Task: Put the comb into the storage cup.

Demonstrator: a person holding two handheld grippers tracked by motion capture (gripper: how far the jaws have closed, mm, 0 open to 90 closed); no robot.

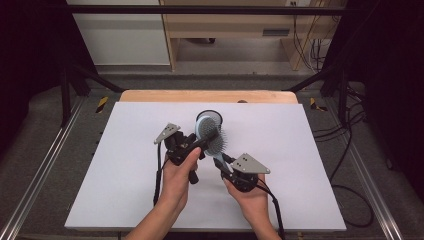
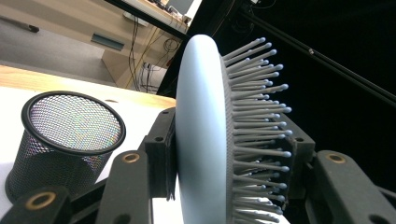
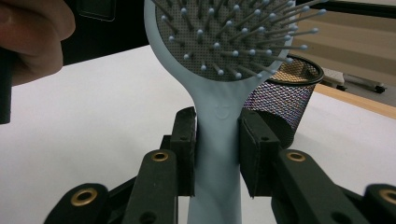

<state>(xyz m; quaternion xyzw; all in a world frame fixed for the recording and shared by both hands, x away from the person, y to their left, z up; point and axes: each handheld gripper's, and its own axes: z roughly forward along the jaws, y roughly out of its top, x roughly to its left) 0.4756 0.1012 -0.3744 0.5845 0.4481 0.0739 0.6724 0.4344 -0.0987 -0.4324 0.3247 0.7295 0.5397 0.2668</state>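
A pale blue plastic paddle hairbrush with grey ball-tipped bristles [image 1: 212, 137] is being held in the air above the white-topped bench [image 1: 125, 165], clear of its surface. It is being gripped at two places at once.

The left gripper [image 1: 202, 141] is being held in the person's left hand [image 1: 176, 182]. In the left gripper view, its fingers [image 2: 161, 149] are being pressed against the head of the hairbrush [image 2: 205, 140], one on the smooth back and the other in among the bristles, so the head is being pinched between them.

The right gripper [image 1: 223, 161] is being held in the person's right hand [image 1: 250, 200]. In the right gripper view, its fingers [image 3: 187, 140] are being closed on the neck of the hairbrush [image 3: 217, 116], just below the bristle pad, with one finger on each side and both touching it.

A black wire-mesh cylindrical cup [image 1: 210, 116] is standing upright on the bench, open end up, just beyond the hairbrush head in the high view. It is being seen beside the brush in the left gripper view [image 2: 60, 140] and behind it in the right gripper view [image 3: 285, 98]. Whether the brush is touching the cup cannot be told.
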